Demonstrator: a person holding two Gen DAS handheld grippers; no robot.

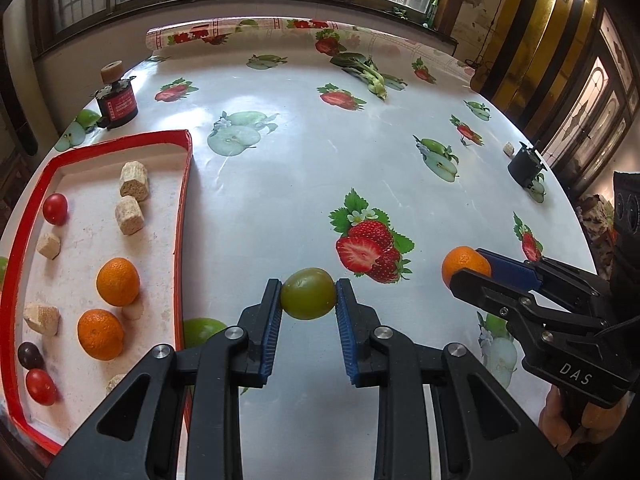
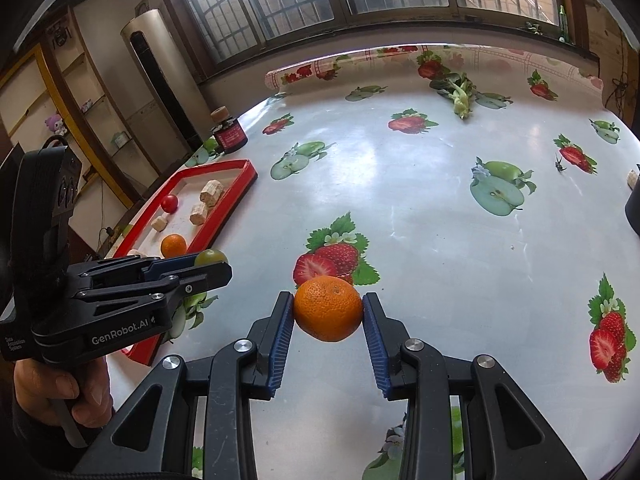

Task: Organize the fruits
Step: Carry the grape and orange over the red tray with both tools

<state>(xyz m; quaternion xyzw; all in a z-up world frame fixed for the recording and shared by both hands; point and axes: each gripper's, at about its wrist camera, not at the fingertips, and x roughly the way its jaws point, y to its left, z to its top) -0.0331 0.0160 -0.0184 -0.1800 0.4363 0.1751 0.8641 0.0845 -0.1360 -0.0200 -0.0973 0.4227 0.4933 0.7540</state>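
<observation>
My left gripper [image 1: 308, 294] is shut on a green tomato [image 1: 308, 293], held just above the table to the right of the red tray [image 1: 182, 216]. In the tray lie two oranges [image 1: 118, 281], red cherry tomatoes [image 1: 55, 209], a dark one [image 1: 30, 355] and several beige blocks [image 1: 134, 180]. My right gripper [image 2: 329, 309] is shut on an orange [image 2: 329, 308] above the printed strawberries. In the left wrist view the right gripper [image 1: 468, 270] shows at the right with that orange [image 1: 462, 262]. The left gripper [image 2: 208, 264] with the green tomato [image 2: 211, 257] appears at the left of the right wrist view, beside the tray [image 2: 228, 216].
A fruit-print oilcloth [image 1: 288, 168] covers the table. A dark jar with a cork lid [image 1: 117, 100] stands behind the tray. Leafy greens [image 1: 366, 70] lie at the far edge. A black pot [image 1: 526, 164] and a beige block [image 1: 509, 148] sit at the right. A hand [image 2: 60, 388] holds the left gripper's handle.
</observation>
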